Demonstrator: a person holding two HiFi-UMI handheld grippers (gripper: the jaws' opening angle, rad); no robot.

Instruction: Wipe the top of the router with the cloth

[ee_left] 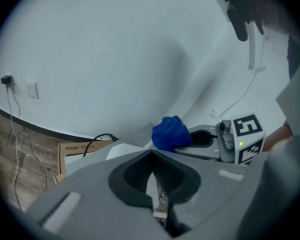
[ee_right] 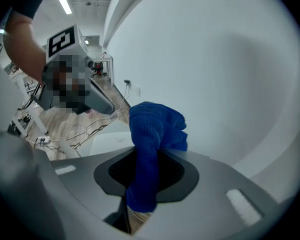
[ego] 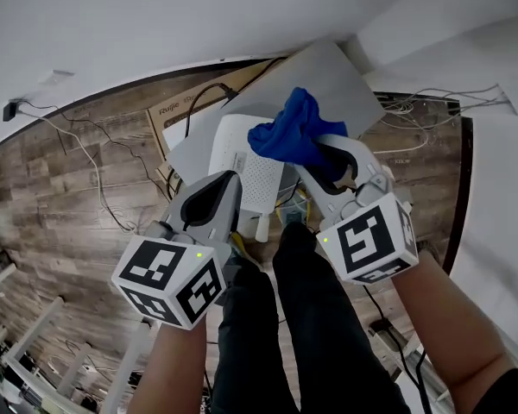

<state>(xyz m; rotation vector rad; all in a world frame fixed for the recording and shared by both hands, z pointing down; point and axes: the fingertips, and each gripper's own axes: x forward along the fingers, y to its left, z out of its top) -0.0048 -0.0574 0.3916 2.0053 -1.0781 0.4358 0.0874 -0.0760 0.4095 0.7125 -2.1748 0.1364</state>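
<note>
Right gripper (ego: 328, 164): pinches bunched cloth (ego: 287, 132) just above router (ego: 238, 164), prob. ready to wipe; left gripper (ego: 227, 182): pressed together, empty, alongside.

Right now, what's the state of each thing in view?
left gripper: shut, nothing between the jaws
right gripper: shut on the cloth
cloth: bunched, over the router's corner; contact unclear
router: lying flat, top face up
</note>
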